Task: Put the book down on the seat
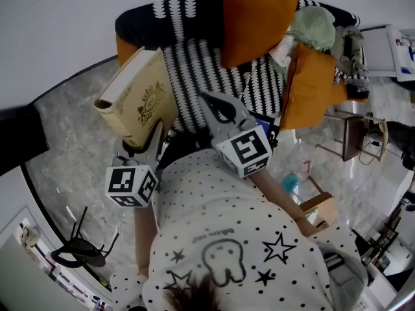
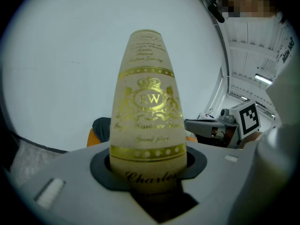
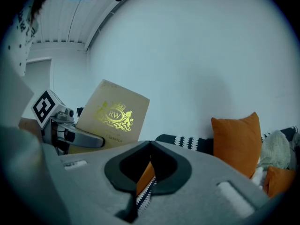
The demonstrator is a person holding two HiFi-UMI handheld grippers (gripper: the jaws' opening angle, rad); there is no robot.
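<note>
My left gripper (image 1: 148, 141) clamped the lower edge of the book (image 1: 137, 96), holding it upright in the air, clear of the striped seat (image 1: 194, 70). My right gripper (image 1: 211, 101) hung beside it, jaws together, empty.

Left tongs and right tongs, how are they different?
The left tongs are clamped on the cream and gold book, while the right tongs hold nothing. The left tongs' jaws stand apart around the book, but the right tongs' jaws are closed together. Both are grey and point toward the striped sofa.
</note>
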